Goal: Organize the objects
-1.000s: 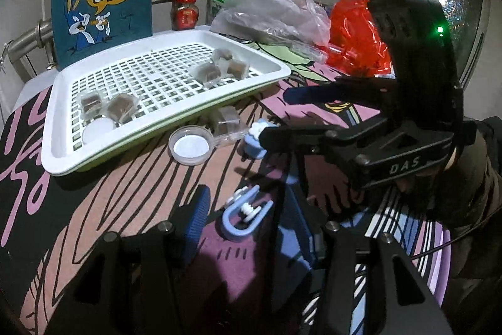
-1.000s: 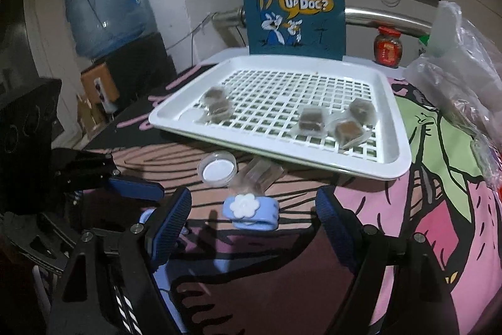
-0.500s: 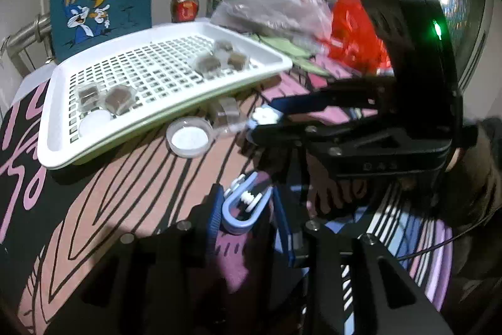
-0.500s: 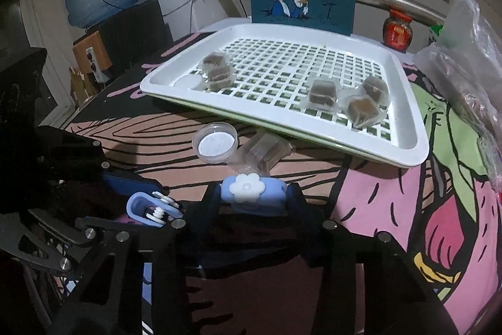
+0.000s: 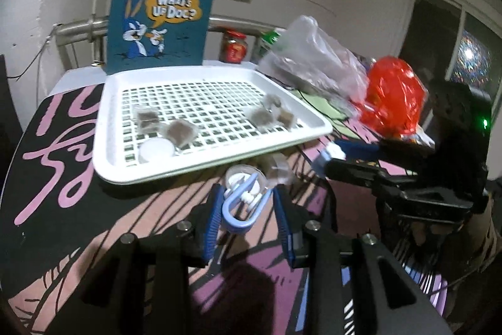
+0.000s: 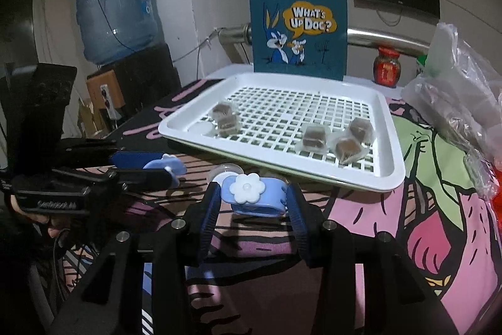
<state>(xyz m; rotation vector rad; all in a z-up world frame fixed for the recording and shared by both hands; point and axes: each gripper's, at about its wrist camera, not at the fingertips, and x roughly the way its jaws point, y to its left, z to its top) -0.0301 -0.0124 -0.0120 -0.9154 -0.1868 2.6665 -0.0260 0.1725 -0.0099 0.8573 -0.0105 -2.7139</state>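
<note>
Two grippers in play, each with a light-blue piece between its jaws. Left gripper (image 5: 246, 209): jaws closed on a blue U-shaped clip (image 5: 240, 211) with small white rollers inside, held just above the counter (image 5: 62, 193). Right gripper (image 6: 251, 204): jaws clamped on a blue band with a white flower (image 6: 252, 193), also raised off the patterned cover. Jaws on both have just been closing, each onto its piece. White slatted tray (image 6: 389, 153) lies beyond, near; wrapped brown cubes (image 6: 313, 138) sit in two small groups on its grid, a white round lid (image 5: 156, 149) at its near-left corner. Between tray edge and the held pieces: small clear round cup (image 5: 238, 175) and a clear wrapped packet (image 5: 279, 170), both on the counter, partly hidden behind the clip and band. Teal cartoon bag (image 6: 298, 24) stands upright behind the tray; red-lidded jar (image 6: 387, 66) beside it. Clear plastic bag (image 5: 313, 58) and red plastic bag (image 5: 392, 93) crowd the right side. Water bottle (image 6: 116, 2) off the counter, far left.
</note>
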